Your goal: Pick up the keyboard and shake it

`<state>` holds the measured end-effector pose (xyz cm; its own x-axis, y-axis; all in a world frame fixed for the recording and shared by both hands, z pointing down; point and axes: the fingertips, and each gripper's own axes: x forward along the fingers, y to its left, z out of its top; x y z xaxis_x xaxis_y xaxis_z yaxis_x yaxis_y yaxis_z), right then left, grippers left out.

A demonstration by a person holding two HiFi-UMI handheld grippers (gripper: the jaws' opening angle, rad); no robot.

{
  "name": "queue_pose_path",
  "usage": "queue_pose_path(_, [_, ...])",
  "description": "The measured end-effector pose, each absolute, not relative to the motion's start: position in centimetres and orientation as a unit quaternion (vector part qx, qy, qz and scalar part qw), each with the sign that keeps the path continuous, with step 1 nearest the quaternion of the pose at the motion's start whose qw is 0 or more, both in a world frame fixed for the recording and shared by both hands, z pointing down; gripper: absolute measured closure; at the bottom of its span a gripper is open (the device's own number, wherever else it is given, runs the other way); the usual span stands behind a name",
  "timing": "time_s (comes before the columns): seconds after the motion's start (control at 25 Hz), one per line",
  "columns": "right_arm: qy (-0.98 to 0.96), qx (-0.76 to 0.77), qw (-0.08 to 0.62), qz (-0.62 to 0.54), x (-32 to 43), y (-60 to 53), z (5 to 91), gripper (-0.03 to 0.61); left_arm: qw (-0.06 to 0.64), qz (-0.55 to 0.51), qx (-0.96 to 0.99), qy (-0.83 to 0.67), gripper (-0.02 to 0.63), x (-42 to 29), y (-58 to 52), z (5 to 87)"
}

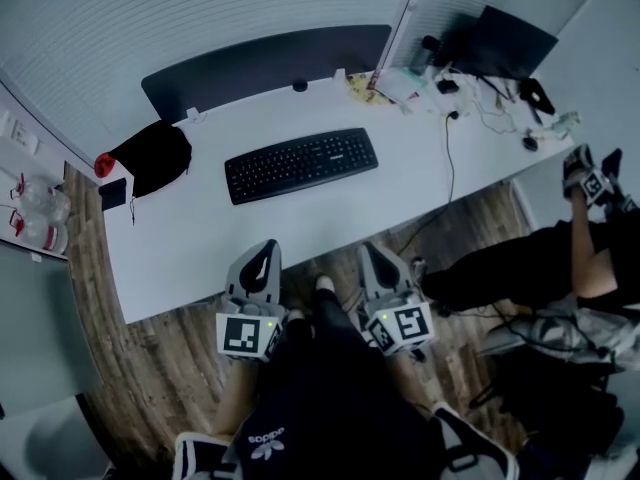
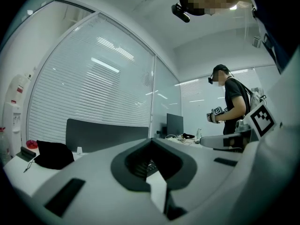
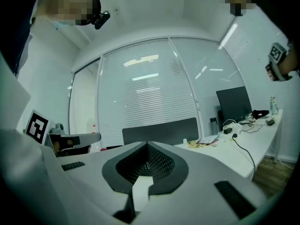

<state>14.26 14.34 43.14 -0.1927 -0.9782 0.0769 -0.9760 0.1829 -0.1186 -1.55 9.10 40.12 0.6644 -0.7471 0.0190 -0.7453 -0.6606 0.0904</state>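
A black keyboard (image 1: 300, 163) lies flat near the middle of the white desk (image 1: 200, 233), slightly slanted. Both grippers hang in front of the desk's near edge, over my lap, apart from the keyboard. The left gripper (image 1: 263, 255) is shut with nothing in it and points toward the desk. The right gripper (image 1: 373, 258) sits beside it, also shut and empty. In the left gripper view the jaws (image 2: 151, 141) meet, and a sliver of the keyboard (image 2: 149, 166) shows through the gap below them. In the right gripper view the jaws (image 3: 146, 145) are pressed together.
A black bag (image 1: 152, 155) with a red item lies at the desk's left end. A dark partition (image 1: 270, 60) runs along the back. A monitor (image 1: 508, 41), cables and small items crowd the right end. Another person (image 1: 580, 258) with a gripper stands at the right. Bottles (image 1: 30, 213) are at the left.
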Motion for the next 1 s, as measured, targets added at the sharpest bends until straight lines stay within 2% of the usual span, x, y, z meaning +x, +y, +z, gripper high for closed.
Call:
queue_pose_path(0.6, [0.803,-0.589,0.004,-0.095,21.1,-0.6,42.5,0.575,0.045,0.030,0.876,-0.480,0.618,2.1,-2.9,41.2])
queue_pose_path(1.0, [0.830,-0.546,-0.025,-0.107,26.1,-7.7,44.1,0.575,0.048,0.037,0.832,-0.552,0.618,3.3,-7.4,41.8])
